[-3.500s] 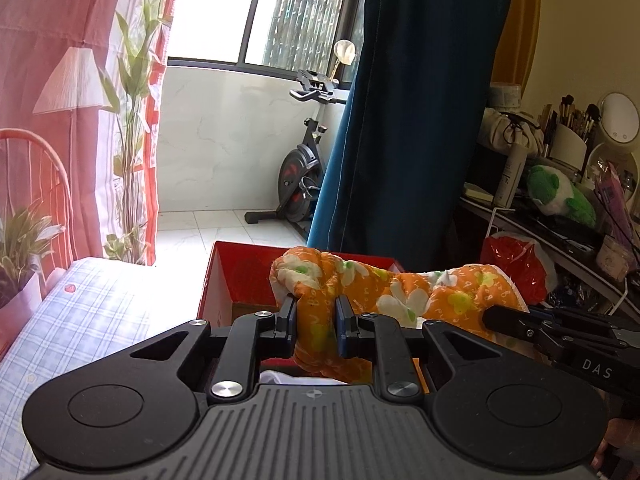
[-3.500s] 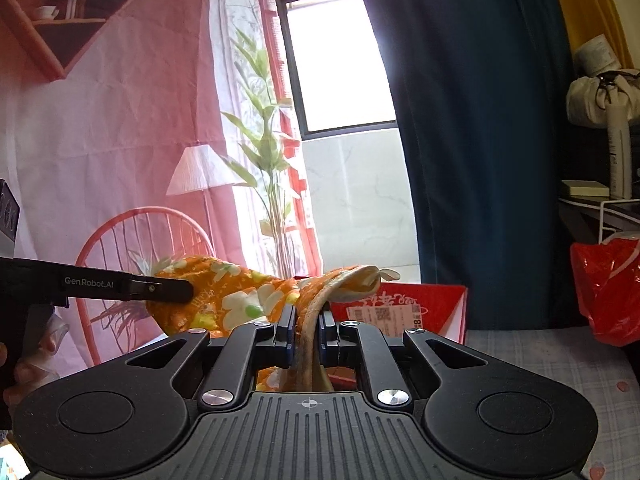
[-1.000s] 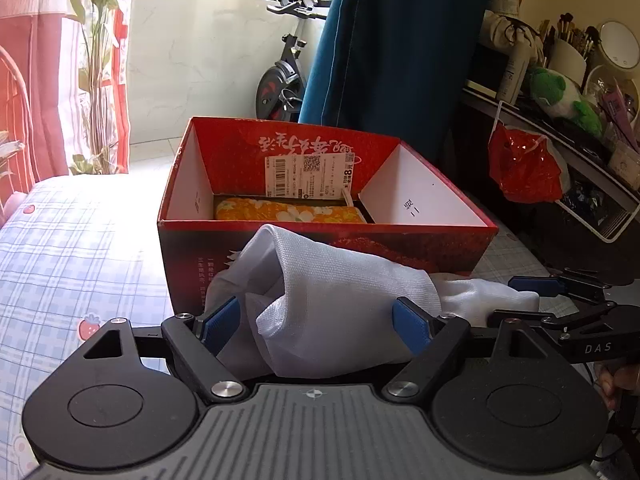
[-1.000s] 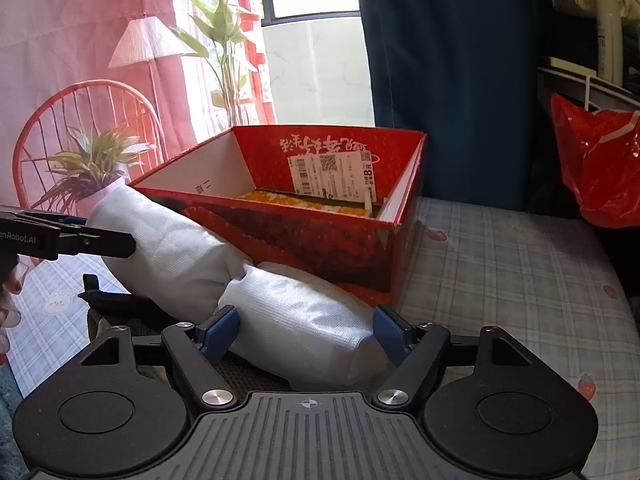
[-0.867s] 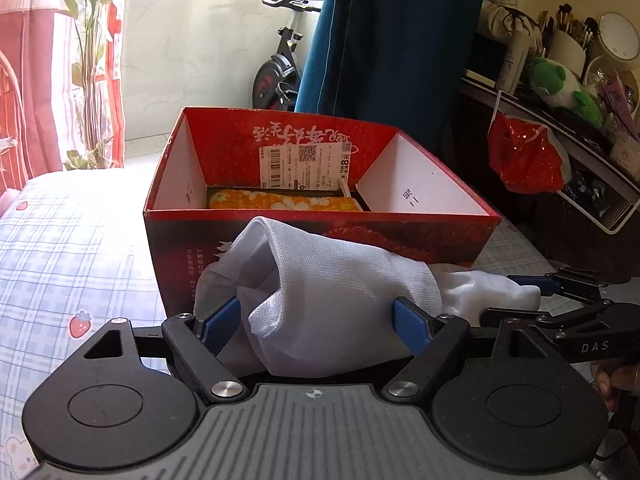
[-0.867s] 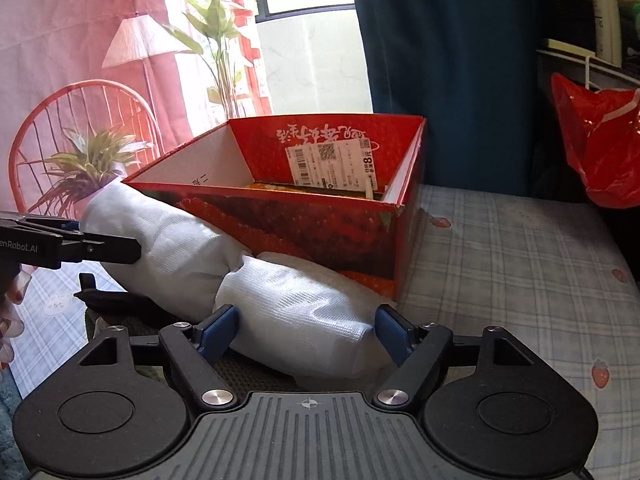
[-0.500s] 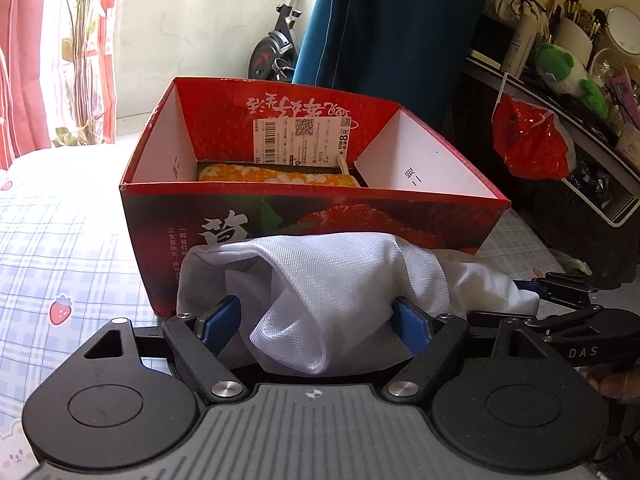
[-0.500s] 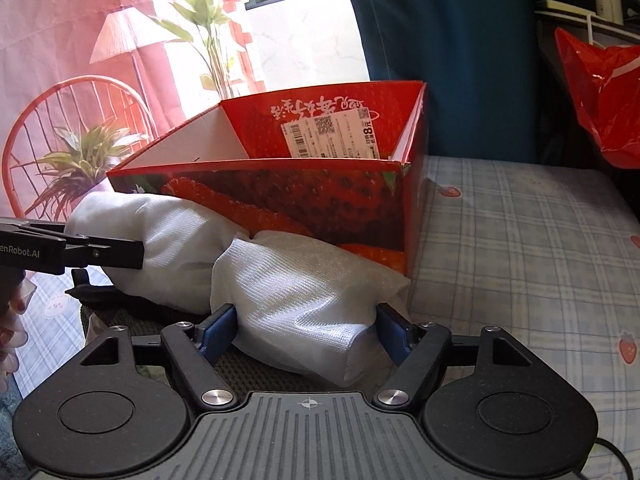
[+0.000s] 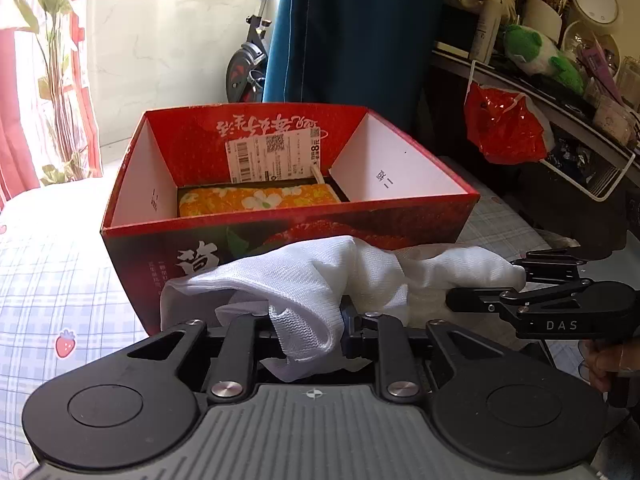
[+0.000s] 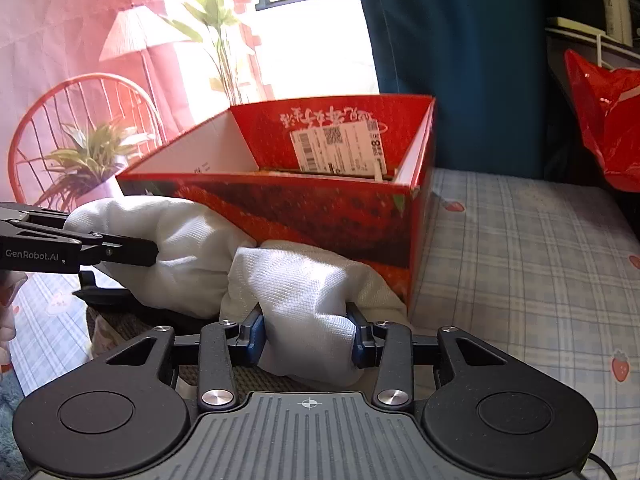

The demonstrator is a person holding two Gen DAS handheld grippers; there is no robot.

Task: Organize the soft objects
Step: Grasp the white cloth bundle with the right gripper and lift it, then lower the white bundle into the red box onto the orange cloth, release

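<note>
White mesh-weave soft fabric bundle (image 9: 320,276) lies on a blue-and-white checked bedsheet printed with strawberries (image 10: 520,264), pressed against the near wall of one open red cardboard box with strawberry artwork (image 9: 280,224). Two black handheld grippers work it at once. The left gripper (image 9: 308,320) has its jaws closing, with a gathered fold of the white fabric pinched between them at 6 o'clock of the left wrist view. The right gripper (image 10: 306,338) is likewise closing, its blue-padded fingers (image 10: 254,338) squeezing the other end of the bundle at 6 o'clock of its own view. Each tool shows in the other's camera: the right one at 4 o'clock in the left wrist view, the left one at 9 o'clock in the right wrist view, both touching the fabric. Inside the box, one folded orange cloth with white flowers (image 9: 256,200) lies flat on the floor against the far wall, below one white shipping label (image 9: 276,156). One red plastic bag (image 9: 504,124) hangs at 2 o'clock, near one green plush toy (image 9: 536,56) on a cluttered shelf. One blue curtain (image 9: 352,28) hangs at 12 o'clock.
</note>
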